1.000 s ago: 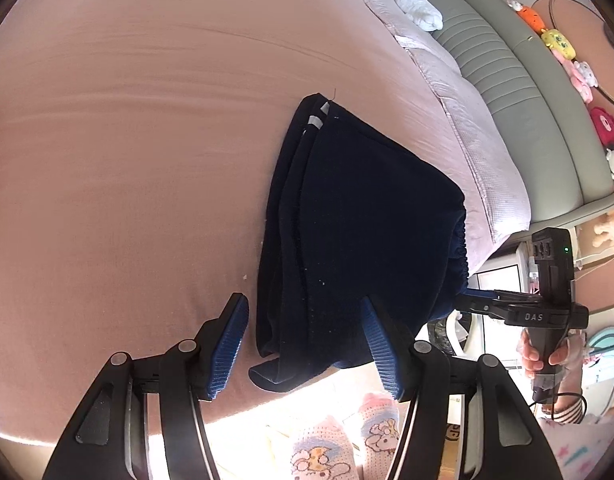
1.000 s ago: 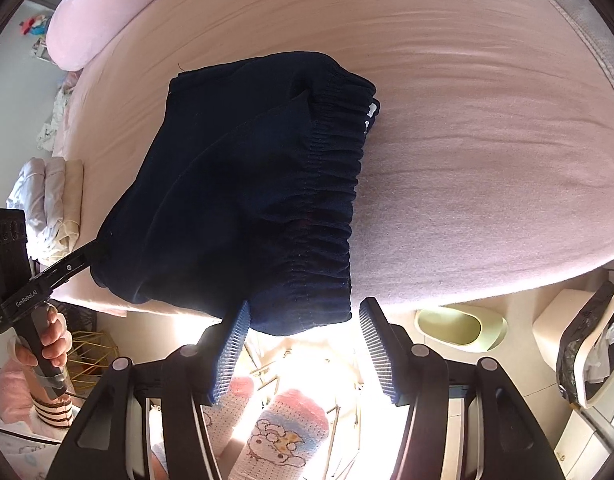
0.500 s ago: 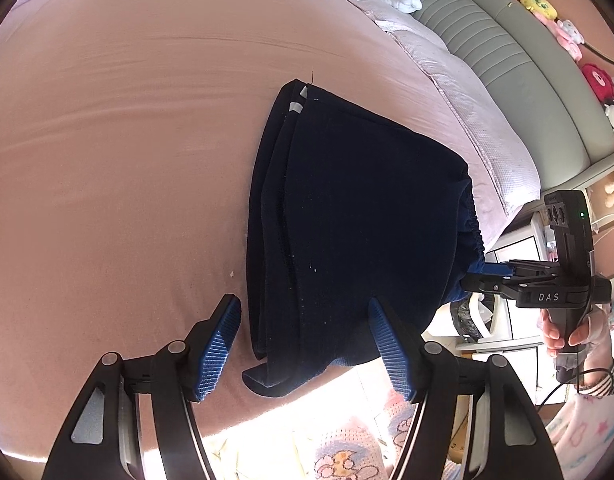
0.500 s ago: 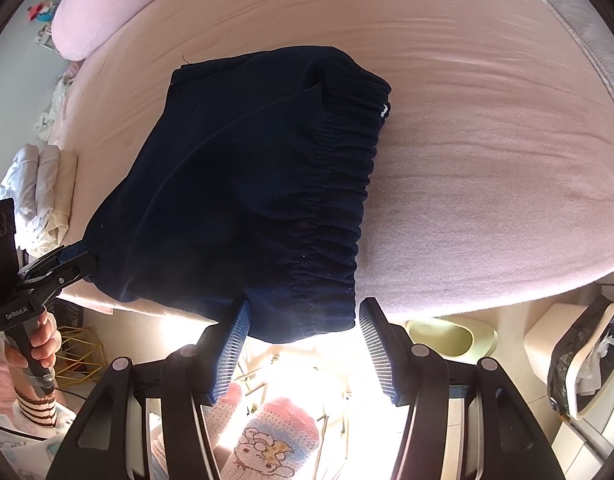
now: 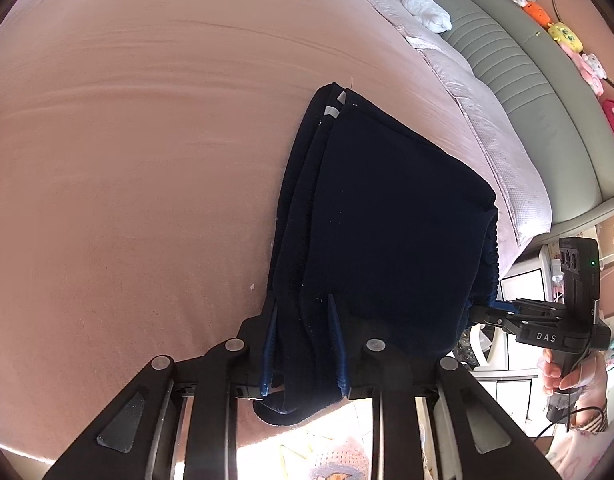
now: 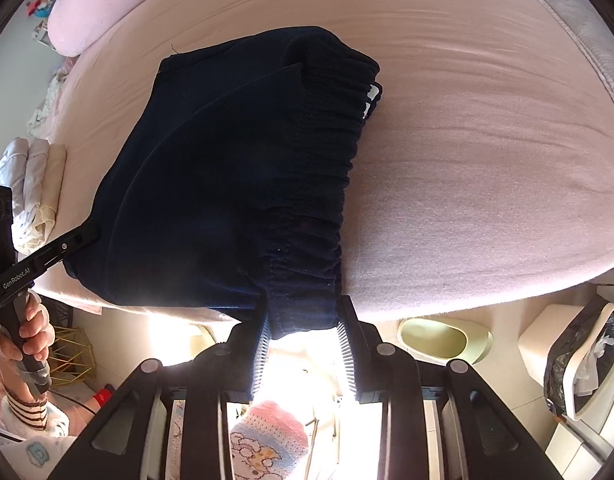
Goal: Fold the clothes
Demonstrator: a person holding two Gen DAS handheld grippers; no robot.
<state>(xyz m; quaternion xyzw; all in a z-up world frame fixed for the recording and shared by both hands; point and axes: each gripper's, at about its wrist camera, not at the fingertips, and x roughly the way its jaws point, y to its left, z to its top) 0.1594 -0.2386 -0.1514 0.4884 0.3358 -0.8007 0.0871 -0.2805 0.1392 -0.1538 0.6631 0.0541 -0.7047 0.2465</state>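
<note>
A bed [image 5: 147,140] in a pink sheet carries folded dark navy shorts [image 5: 387,220], lying at its near edge just ahead of the jaws; a pink pillow [image 6: 87,12] lies far beyond.

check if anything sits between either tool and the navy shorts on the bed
Nothing visible does. The left tool is closing on the near corner of the navy shorts, fabric already between its pads; the right tool is closing on the elastic waistband corner.
</note>
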